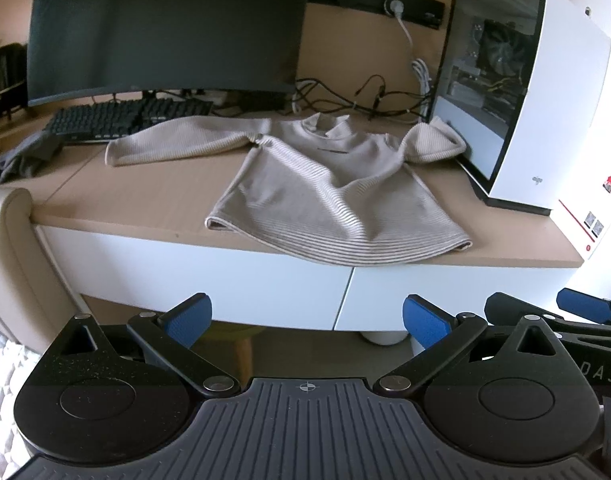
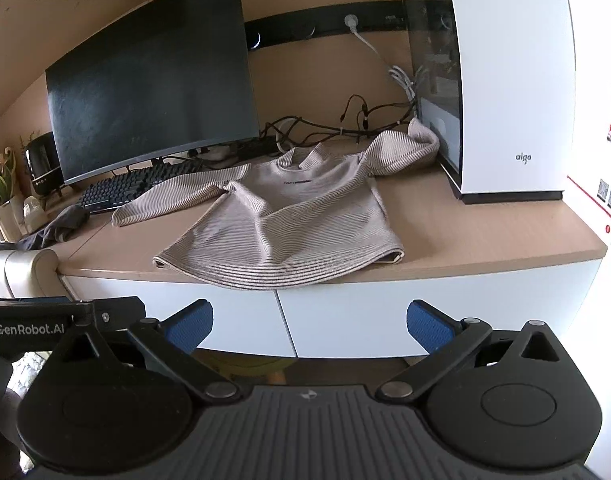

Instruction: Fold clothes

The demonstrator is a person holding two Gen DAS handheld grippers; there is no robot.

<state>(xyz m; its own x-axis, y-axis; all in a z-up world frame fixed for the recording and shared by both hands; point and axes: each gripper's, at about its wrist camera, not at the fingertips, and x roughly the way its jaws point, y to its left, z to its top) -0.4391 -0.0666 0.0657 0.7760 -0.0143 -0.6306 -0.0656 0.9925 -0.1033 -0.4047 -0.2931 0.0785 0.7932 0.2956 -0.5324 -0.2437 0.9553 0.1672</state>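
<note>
A beige ribbed long-sleeved sweater (image 1: 325, 188) (image 2: 289, 224) lies face up on the wooden desk (image 1: 145, 196) (image 2: 465, 236), wrinkled, its hem just over the front edge. One sleeve stretches left toward the keyboard; the other bunches against the white PC case. My left gripper (image 1: 307, 320) is open and empty, held below and in front of the desk edge. My right gripper (image 2: 309, 324) is also open and empty, likewise short of the desk. The right gripper's blue pad (image 1: 585, 306) shows at the far right of the left wrist view.
A dark curved monitor (image 1: 165, 28) (image 2: 153, 96) and black keyboard (image 1: 125, 120) (image 2: 133, 188) stand behind the sweater. A white PC case (image 1: 545, 100) (image 2: 509, 80) sits right, cables (image 1: 365, 96) behind. Dark cloth (image 1: 21, 158) lies left. White drawer fronts (image 1: 225, 276) sit below the desk.
</note>
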